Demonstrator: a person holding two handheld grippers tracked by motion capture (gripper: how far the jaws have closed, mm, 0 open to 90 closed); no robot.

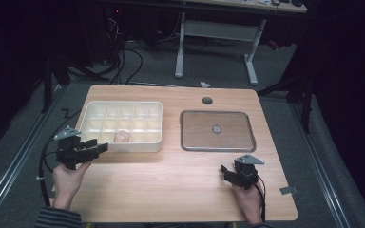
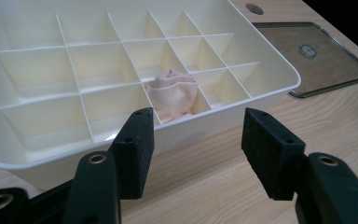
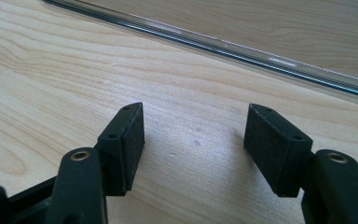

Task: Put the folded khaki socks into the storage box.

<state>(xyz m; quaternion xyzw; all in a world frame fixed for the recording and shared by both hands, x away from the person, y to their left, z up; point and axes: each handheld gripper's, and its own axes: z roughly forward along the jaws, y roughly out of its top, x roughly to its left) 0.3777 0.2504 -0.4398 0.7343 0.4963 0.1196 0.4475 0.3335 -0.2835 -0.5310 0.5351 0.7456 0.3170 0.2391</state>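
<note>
High view shows my left fingers point(image 1: 97, 147) just off the near edge of the tray point(image 1: 158, 124), spread wide with nothing between them, aimed at the cell they face. That tray is a cream grid of cells; one near-row cell holds a rolled pink cloth point(image 2: 173, 95), the others look bare. My right fingers point(image 1: 225, 172) wait wide and unloaded low over the desk point(image 1: 171, 185), near the clear lid point(image 1: 217, 130), which lies flat beside the tray.
</note>
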